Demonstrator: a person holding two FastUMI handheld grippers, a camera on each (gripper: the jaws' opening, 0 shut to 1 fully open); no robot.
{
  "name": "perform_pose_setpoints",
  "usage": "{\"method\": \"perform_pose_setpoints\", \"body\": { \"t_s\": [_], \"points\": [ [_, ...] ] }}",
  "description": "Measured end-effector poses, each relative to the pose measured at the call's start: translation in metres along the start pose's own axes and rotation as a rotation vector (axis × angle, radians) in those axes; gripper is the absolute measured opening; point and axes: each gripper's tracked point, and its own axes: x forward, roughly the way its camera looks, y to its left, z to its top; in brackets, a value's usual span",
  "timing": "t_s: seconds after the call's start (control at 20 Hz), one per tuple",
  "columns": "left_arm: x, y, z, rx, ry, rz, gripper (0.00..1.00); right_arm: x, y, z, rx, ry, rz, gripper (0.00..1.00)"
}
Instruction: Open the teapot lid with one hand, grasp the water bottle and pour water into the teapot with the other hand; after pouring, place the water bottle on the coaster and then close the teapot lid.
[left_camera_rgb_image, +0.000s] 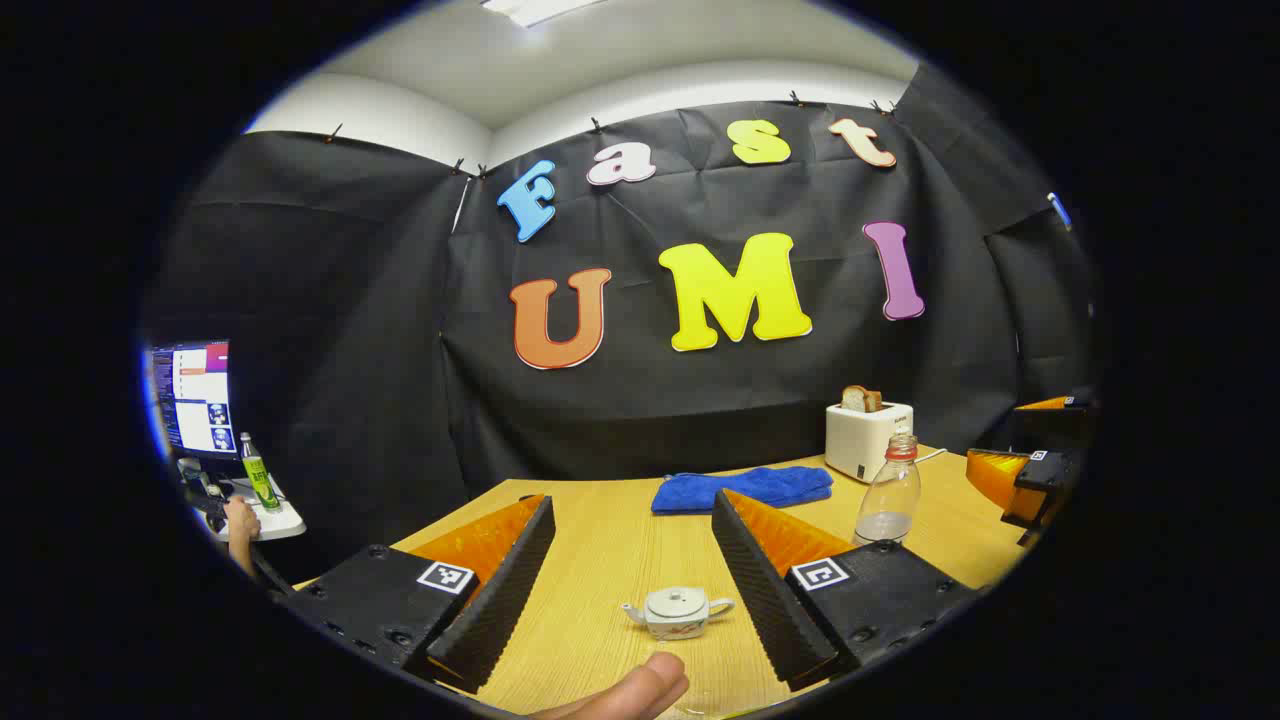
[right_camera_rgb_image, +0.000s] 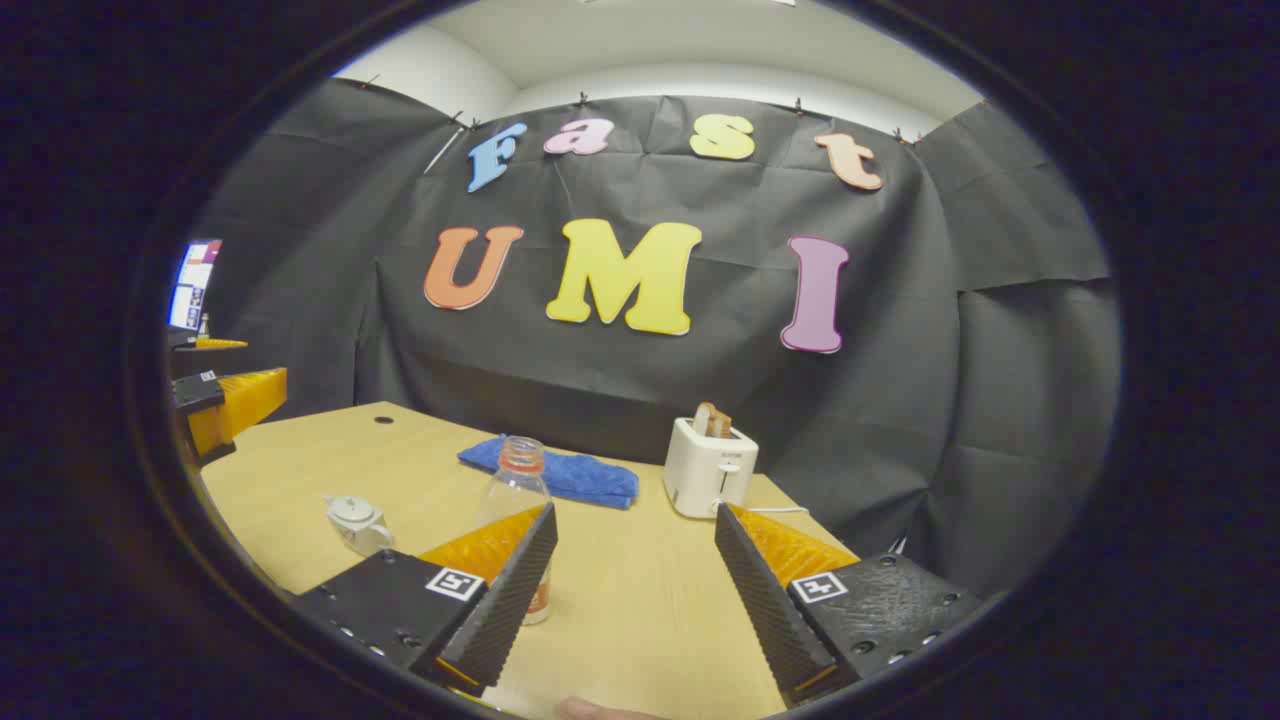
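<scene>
Both fingers of the left gripper (left_camera_rgb_image: 630, 590) stand wide apart above the pale wooden table (left_camera_rgb_image: 600, 540), holding nothing. In the left gripper view, a monitor (left_camera_rgb_image: 195, 395) and a green bottle (left_camera_rgb_image: 258, 472) sit on a side desk at far left. Between the fingers, near the bottom, rests the small white ceramic teapot (left_camera_rgb_image: 675, 611), its lid on, with a fingertip (left_camera_rgb_image: 640, 690) just below it. Behind lies a folded blue cloth (left_camera_rgb_image: 745, 488). Right of the teapot stands the clear plastic water bottle (left_camera_rgb_image: 888, 490) with an orange neck ring, no cap visible, a little water in it. A white toaster (left_camera_rgb_image: 868, 440) holding bread sits behind it.

In the right gripper view, the teapot (right_camera_rgb_image: 355, 522) sits at left, well apart from the bottle (right_camera_rgb_image: 515, 495), which rises just behind the left finger (right_camera_rgb_image: 500, 600) of the right gripper (right_camera_rgb_image: 635, 590). Those fingers are spread wide too, gripping nothing.
</scene>
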Motion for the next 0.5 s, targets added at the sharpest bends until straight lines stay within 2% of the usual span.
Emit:
{"method": "perform_pose_setpoints", "body": {
  "t_s": [0.2, 0.35, 0.5],
  "points": [
    [0.003, 0.006, -0.008, -0.044, 0.031, -0.006, 0.99, -0.002, 0.008, 0.004, 0.006, -0.012, 0.018, 0.95],
    [0.008, 0.015, -0.020, -0.059, 0.066, 0.020, 0.99, -0.007, 0.004, 0.014, 0.017, -0.047, 0.008, 0.93],
    [0.012, 0.018, -0.027, -0.062, 0.087, 0.031, 0.99, -0.010, 0.004, 0.015, 0.053, -0.046, 0.029, 0.95]
  ]
}}
